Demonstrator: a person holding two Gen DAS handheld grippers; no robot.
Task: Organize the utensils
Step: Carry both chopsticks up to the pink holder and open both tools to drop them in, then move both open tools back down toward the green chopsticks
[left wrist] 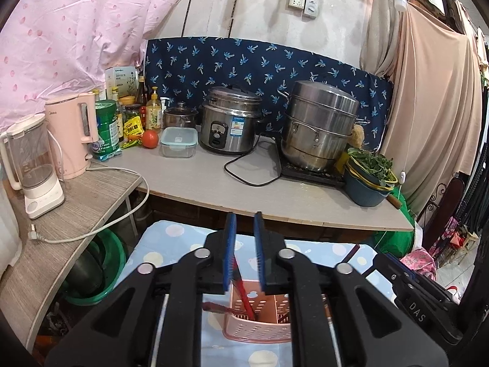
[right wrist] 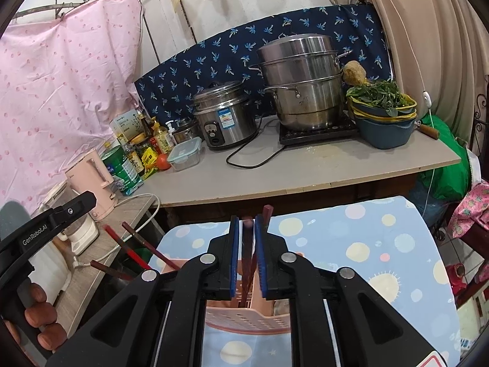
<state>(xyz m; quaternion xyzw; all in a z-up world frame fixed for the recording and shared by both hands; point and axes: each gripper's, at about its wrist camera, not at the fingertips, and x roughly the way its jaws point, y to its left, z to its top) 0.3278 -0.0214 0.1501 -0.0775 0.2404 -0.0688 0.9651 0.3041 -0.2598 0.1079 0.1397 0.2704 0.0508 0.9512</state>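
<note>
While it tilts downward over the pink basket [left wrist: 258, 321], the left hand-held gripper [left wrist: 245, 217] has its blue pads slightly apart, and a red chopstick [left wrist: 243, 287] runs from just beside the left pad down into the basket; whether the pad touches it cannot be told. This left wrist view also shows a second red stick lying over the basket's left rim, the dotted blue cloth [left wrist: 171, 241] under the basket, and the grey worktop [left wrist: 214, 183] beyond with a rice cooker [left wrist: 229, 122]. From the right wrist view, the right hand-held gripper [right wrist: 247, 218] likewise points down over the basket [right wrist: 247, 318], its pads a little apart with dark chopsticks [right wrist: 248, 260] standing between them; contact is unclear. Only this view shows fingers [right wrist: 39, 315] wrapped round the left tool's handle and three more chopsticks [right wrist: 134, 244] leaning out to the left.
</note>
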